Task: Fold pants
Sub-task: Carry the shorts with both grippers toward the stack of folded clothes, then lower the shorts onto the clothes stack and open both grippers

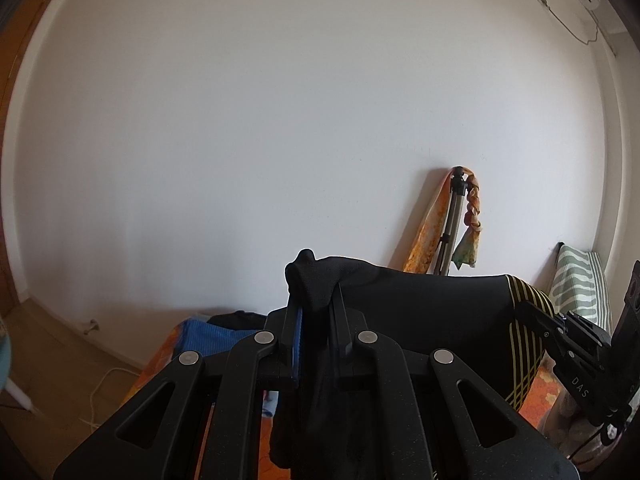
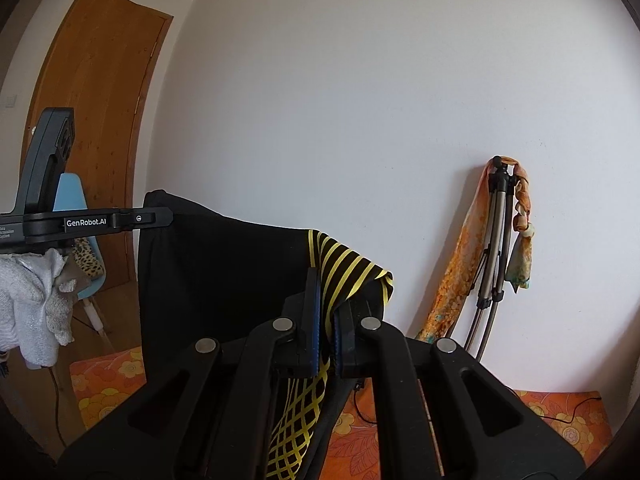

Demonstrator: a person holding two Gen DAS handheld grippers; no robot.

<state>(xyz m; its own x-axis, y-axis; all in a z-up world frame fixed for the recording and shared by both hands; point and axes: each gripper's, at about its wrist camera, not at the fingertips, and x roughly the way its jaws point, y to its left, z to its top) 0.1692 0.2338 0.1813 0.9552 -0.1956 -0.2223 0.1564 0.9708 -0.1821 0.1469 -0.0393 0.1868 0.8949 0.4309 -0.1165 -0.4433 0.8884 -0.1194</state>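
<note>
Pants held up between my two grippers.
My left gripper (image 1: 316, 300) pinches the black pants (image 1: 420, 304); my right gripper (image 2: 326, 320) clamps their yellow-striped edge (image 2: 348, 272).

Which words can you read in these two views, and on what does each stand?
"GenRobot.AI": on the left hand-held gripper, seen from the right wrist.
"DAS": on the right hand-held gripper, seen from the left wrist.
Small white print at the left gripper's far-left edge: too small to read.

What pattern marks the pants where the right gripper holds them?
Yellow stripes on black pants, clearest in the right wrist view.
</note>
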